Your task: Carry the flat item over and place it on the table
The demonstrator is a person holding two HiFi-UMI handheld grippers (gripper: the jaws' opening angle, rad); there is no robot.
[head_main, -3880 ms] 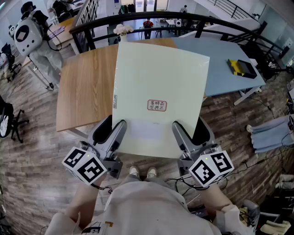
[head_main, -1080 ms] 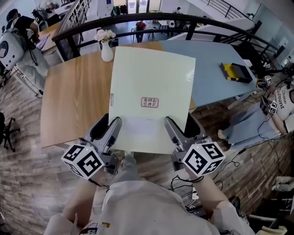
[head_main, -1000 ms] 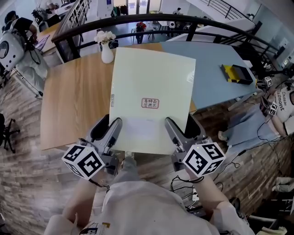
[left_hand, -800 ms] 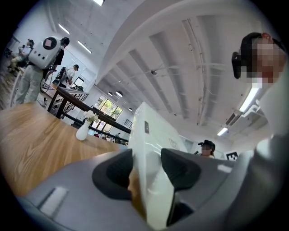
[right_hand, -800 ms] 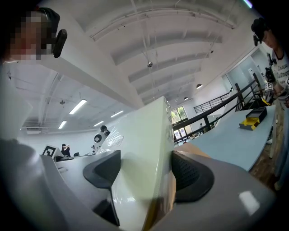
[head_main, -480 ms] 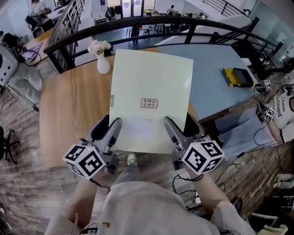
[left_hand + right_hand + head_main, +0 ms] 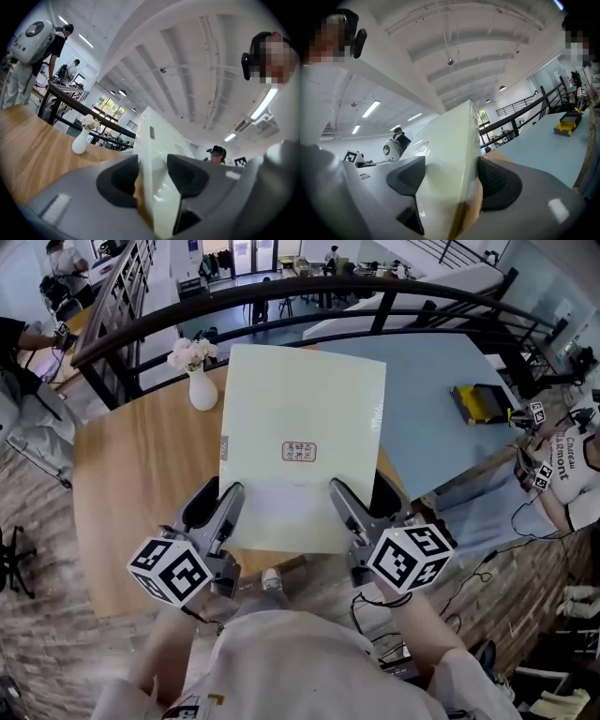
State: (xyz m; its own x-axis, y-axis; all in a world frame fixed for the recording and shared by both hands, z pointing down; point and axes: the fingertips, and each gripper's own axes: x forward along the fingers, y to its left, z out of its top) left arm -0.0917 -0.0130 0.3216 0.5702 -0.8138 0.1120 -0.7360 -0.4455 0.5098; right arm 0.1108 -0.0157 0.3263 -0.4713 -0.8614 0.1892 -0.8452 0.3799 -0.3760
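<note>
The flat item [image 7: 300,409], a pale square board with a small red stamp on its top face, is carried out ahead of both hand-held grippers. It is pinched along its near edge and lies roughly level in the air. The left hand-held gripper [image 7: 217,502] is clamped on the near left part of that edge, and the right hand-held gripper [image 7: 361,502] grips the near right part the same way. Each gripper's own view shows a pad pressed against either face of the board.

The grip looks no different from a few seconds back; what has changed is what lies beneath. The wooden bench [image 7: 131,493] has slid toward the grippers. Its near edge, which lay well ahead of them, now runs close under their tips, and most of the board hangs over the wood. A white vase [image 7: 200,390] of flowers has come into view beyond the left hand-held gripper, just beside the board's far left corner. The blue bench [image 7: 441,418] lies off the right gripper's outer side.

By my judgement the carry is almost over. Lowering remains, and the vase is the thing to keep clear of.
</note>
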